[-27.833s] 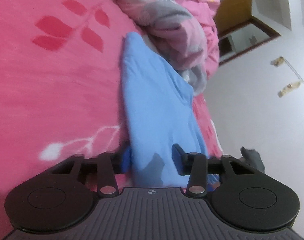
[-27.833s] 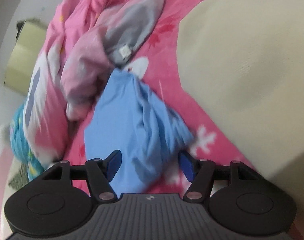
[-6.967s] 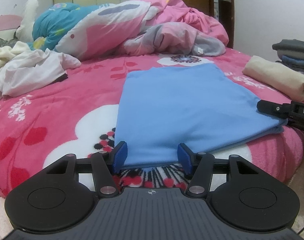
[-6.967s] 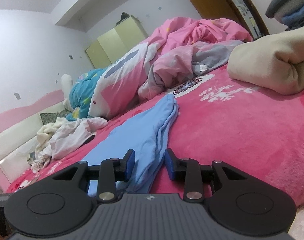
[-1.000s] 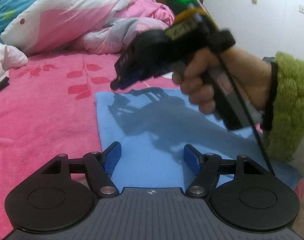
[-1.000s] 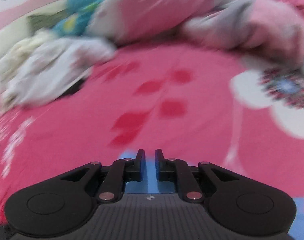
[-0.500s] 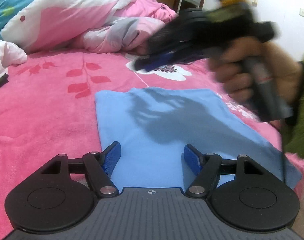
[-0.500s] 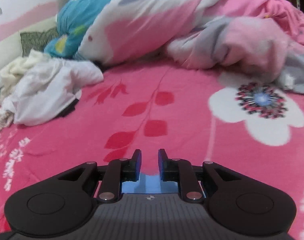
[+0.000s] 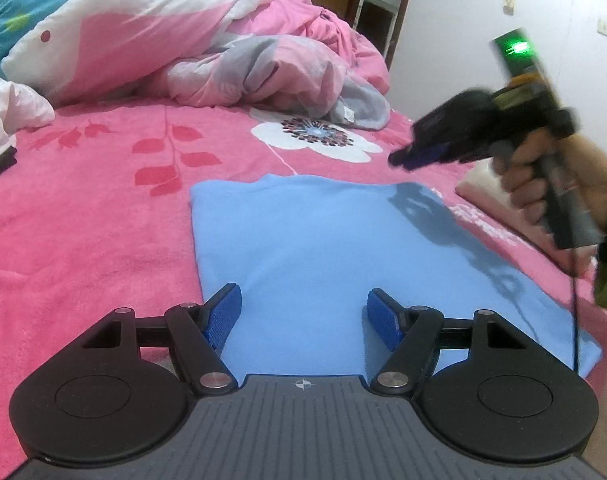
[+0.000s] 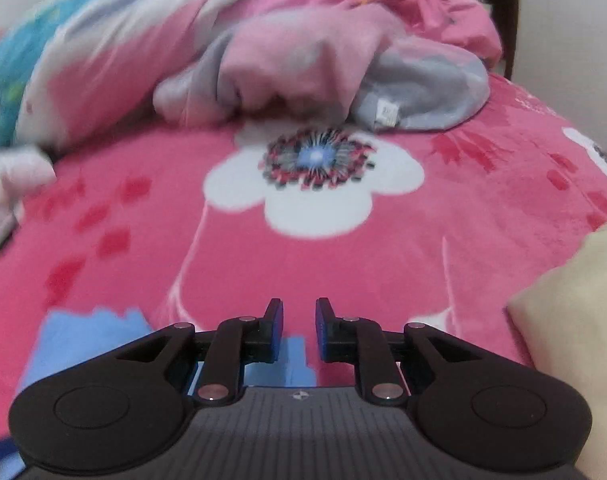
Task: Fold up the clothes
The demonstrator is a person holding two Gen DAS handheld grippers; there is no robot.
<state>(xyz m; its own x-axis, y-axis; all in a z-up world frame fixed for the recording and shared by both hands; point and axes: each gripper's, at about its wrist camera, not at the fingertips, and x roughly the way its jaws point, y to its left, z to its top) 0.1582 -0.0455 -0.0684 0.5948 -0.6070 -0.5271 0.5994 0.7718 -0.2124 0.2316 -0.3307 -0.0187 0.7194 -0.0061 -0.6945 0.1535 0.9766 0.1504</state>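
A blue garment point(image 9: 323, 248) lies folded flat as a rectangle on the pink flowered blanket point(image 9: 83, 220). My left gripper point(image 9: 303, 316) is open just above the garment's near edge, with nothing between its blue pads. In the left wrist view, a hand holds my right gripper point(image 9: 399, 158) in the air above the garment's far right corner. The right wrist view shows the right gripper point(image 10: 299, 320) with its fingers a narrow gap apart and empty. Below it only the far edge of the blue garment point(image 10: 91, 332) shows.
A crumpled pink and grey quilt point(image 9: 263, 64) is heaped at the back of the bed. A cream folded garment point(image 10: 575, 320) lies to the right of the blue one. White clothes point(image 9: 7, 116) lie at the far left. The bed's edge and a wall are on the right.
The right gripper has swung from over the middle of the blue garment to the right, and its fingers have parted slightly. The left gripper and the garment have stayed put.
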